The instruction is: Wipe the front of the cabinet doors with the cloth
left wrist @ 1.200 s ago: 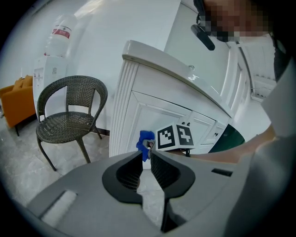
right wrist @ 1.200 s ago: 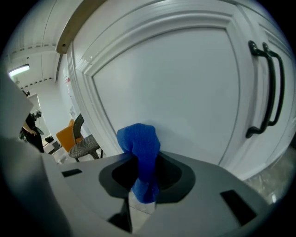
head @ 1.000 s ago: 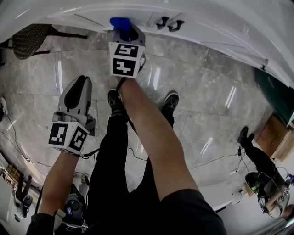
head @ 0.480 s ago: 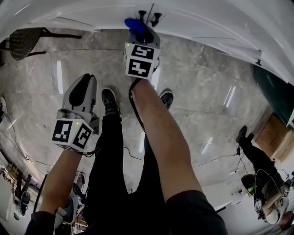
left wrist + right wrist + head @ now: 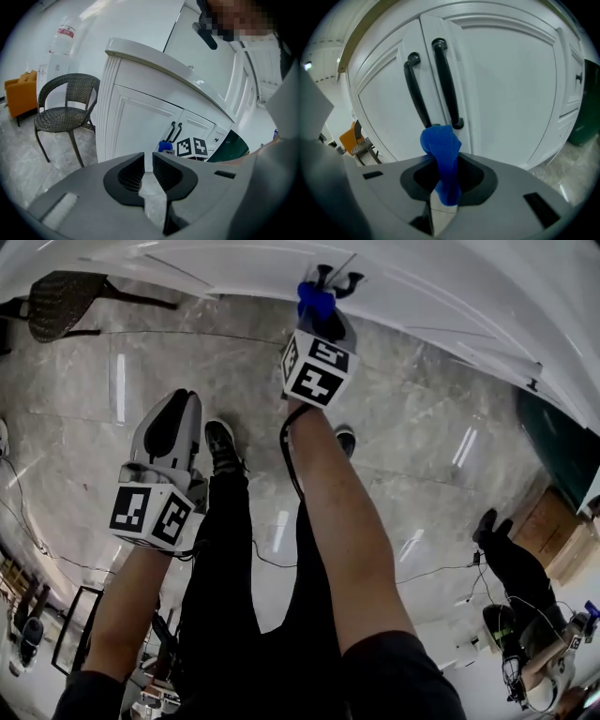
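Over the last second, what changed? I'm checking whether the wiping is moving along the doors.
The right gripper, shut on the blue cloth, slid rightward along the cabinet doors to the black handles. The left gripper stayed low, empty, away from the cabinet.

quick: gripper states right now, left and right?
Left gripper: jaws slightly apart, nothing between them.
Right gripper: closed on the blue cloth.

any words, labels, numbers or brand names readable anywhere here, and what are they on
No text can be read in any view.
Red label on the bottle, left gripper view: too small and blurred to read.
Left marker cube and right marker cube: black-and-white square patterns only, no letters or digits.
Blue cloth and cabinet doors: no print visible.
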Demonstrator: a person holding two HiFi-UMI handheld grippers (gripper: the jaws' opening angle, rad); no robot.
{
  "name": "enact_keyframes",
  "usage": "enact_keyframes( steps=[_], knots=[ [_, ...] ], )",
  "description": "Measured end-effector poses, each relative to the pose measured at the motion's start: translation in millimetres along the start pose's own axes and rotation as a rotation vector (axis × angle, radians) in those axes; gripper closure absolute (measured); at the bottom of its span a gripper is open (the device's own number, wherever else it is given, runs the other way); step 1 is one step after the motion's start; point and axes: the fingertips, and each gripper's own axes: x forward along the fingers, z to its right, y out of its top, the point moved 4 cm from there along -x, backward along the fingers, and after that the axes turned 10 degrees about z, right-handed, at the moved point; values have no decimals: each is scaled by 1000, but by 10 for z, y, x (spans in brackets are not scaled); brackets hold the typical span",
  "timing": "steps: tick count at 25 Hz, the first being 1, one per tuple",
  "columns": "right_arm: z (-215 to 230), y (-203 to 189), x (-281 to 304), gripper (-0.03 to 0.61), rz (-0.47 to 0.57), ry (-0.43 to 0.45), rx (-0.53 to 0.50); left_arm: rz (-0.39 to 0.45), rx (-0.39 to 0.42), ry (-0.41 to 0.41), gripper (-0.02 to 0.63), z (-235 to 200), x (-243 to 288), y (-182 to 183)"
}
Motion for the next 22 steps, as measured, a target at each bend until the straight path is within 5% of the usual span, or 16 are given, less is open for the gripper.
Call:
enact_keyframes(
  steps=[3,9,14,18,22],
  knots=[
    [-318,-108,-8,499,-5,36,-4,-13,-13,-1,557,-178,-75,-30],
    [-1666,-293,262,499,22,264,-30,-35,17,-20,557,-678,-195,80],
    [-2353,-485,560,499,36,341,-64,-10,16,29,557,-1109,-307,141],
    [-2477,-701,738,499,40,357,-106,1,24,40,557,-1266,-332,80],
    [-2023,-664,842,499,31,262,-106,12,8,48,557,-1281,-306,-65]
  ],
)
